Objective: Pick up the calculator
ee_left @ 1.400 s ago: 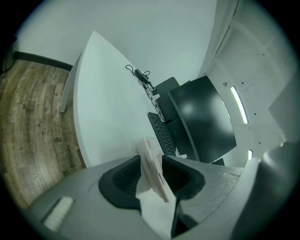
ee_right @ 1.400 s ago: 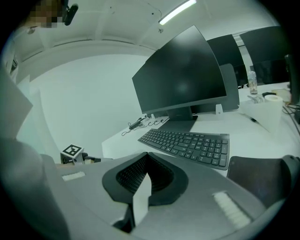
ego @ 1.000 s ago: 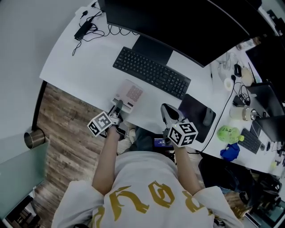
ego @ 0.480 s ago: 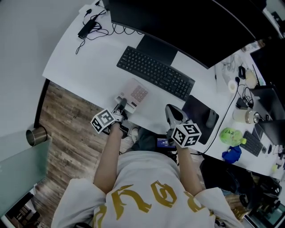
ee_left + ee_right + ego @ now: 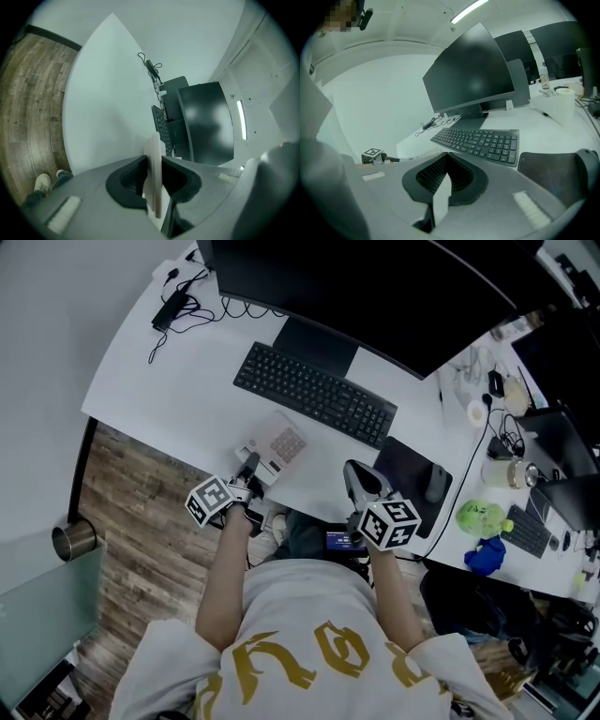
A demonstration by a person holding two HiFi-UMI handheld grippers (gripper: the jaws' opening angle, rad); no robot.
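The left tool [image 5: 248, 468] clamps the near edge of the calculator [image 5: 279, 443], which sits at the white worktop's [image 5: 178, 371] front, just before the keyboard [image 5: 314, 395]. The right tool [image 5: 357, 476] hovers closed, empty.

White short-sleeved shirt [image 5: 281, 638] with gold lettering; grey left gripper [image 5: 251, 465] and right gripper [image 5: 352, 471] with black-and-white marker cubes [image 5: 210, 500].

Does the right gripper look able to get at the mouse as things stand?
Probably yes: the right gripper hovers beside the mouse pad, and nothing lies between it and the mouse. Its shut jaws must open first.
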